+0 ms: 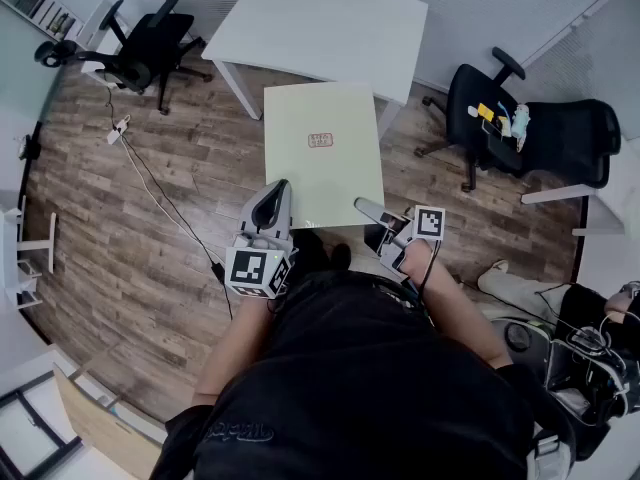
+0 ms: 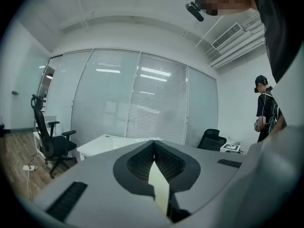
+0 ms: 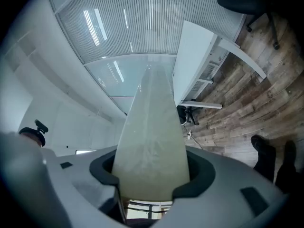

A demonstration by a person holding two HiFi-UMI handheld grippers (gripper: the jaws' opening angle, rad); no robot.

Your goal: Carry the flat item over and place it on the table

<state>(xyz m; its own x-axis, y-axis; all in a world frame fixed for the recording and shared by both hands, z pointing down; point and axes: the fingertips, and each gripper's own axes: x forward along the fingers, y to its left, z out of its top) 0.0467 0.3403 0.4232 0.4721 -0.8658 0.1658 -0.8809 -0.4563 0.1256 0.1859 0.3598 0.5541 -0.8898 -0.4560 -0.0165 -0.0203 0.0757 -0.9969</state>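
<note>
Left claw [image 1: 282, 186] and right claw [image 1: 360, 206], apparently, both clamp near edge of flat board [image 1: 322, 148].

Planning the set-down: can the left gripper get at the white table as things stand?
Probably not yet: the left gripper, shut on the pale green flat board, has the whole board between it and the white table. Nothing else blocks it, so stepping closer should do.

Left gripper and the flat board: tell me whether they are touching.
Touching. The left gripper view shows the left gripper with its jaws closed on the thin edge of the flat board, no gap on either side.
</note>
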